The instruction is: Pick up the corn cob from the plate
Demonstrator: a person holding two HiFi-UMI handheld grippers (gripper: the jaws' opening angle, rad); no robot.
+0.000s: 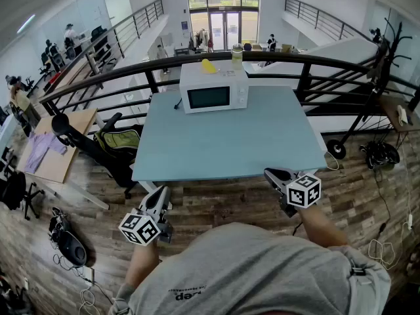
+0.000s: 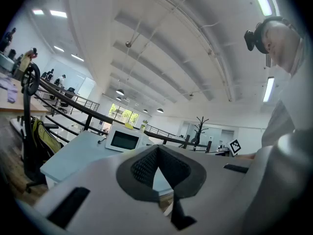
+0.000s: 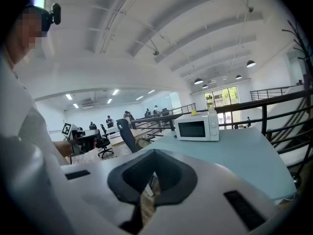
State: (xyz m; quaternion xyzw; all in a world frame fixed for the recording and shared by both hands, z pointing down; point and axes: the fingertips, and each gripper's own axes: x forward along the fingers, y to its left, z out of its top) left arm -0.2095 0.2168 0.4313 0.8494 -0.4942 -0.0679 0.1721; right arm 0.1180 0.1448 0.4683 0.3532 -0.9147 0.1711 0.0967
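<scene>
Since no corn cob or plate shows anywhere on the pale blue tabletop (image 1: 230, 136) carrying a white microwave (image 1: 214, 87) at upper centre, handling is presumed: firm, light, roll-prone, best gripped mid-length; left gripper (image 1: 161, 193) and right gripper (image 1: 269, 173) low in frame, fingers pressed together, holding nothing.

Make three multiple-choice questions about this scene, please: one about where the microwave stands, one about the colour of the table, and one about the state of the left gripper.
1. Where on the table does the microwave stand?
A) near its far edge
B) at its near edge
C) underneath it

2. What colour is the table?
A) red
B) light blue
C) black

3. How are the jaws of the left gripper?
A) wide apart
B) shut on a cup
C) shut and empty

Answers:
1 A, it stands at the side away from the camera.
2 B, its top is pale blue.
3 C, the pads meet with nothing between them.
</scene>
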